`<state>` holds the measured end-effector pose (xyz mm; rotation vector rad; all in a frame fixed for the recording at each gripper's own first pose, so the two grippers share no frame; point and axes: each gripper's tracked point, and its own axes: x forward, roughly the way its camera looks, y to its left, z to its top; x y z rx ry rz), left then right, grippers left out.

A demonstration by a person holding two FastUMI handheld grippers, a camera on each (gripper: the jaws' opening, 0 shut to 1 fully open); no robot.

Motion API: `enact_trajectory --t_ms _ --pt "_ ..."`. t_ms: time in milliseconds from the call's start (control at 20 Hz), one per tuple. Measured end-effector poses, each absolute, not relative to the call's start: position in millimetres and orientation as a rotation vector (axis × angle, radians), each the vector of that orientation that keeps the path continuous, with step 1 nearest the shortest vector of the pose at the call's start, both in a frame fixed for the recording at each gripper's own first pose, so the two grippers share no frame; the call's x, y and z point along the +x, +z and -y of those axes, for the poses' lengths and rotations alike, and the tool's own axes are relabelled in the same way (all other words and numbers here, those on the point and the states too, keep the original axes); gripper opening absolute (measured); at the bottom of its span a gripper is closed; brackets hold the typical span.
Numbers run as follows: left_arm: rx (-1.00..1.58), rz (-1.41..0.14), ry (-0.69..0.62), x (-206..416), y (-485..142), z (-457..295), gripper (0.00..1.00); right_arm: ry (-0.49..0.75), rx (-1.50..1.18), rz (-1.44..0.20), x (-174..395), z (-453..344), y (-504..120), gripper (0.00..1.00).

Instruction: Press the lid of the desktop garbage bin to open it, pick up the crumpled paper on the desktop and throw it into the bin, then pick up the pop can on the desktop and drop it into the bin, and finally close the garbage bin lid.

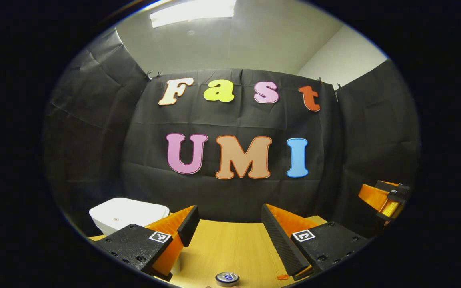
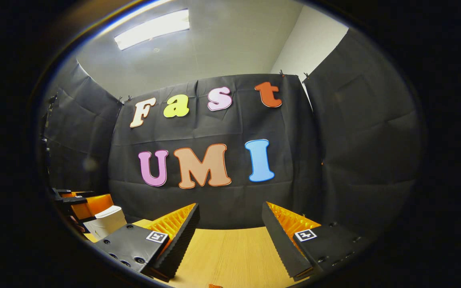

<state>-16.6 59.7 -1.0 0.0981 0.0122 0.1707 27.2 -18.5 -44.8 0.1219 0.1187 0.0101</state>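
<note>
A: What sits nearest in the left gripper view?

B: The pop can (image 1: 227, 279), upright on the wooden table (image 1: 230, 248) at the very bottom edge, between the left gripper (image 1: 230, 236)'s two fingers but closer to the camera than their tips. The jaws stand wide apart with nothing in them.

A: And a little farther out?

B: The white garbage bin (image 1: 128, 214) stands on the table's left side, partly behind the left finger, lid down. Off to the right, the other gripper hangs above the table edge.

A: The right gripper view?

B: The right gripper (image 2: 230, 236) has its jaws spread apart and empty over bare table (image 2: 230, 252). A small orange scrap (image 2: 215, 285) lies at the bottom edge. Far left, the bin (image 2: 108, 222) shows, the left gripper just beside it. I cannot make out the crumpled paper.
</note>
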Motion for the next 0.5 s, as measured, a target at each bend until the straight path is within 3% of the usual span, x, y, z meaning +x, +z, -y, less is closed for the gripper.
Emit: enact_trajectory --t_ms 500 --pt "0.136 -0.004 0.158 -9.6 2.8 -57.3 0.94 0.011 0.089 -0.114 27.2 21.3 -42.3 0.98"
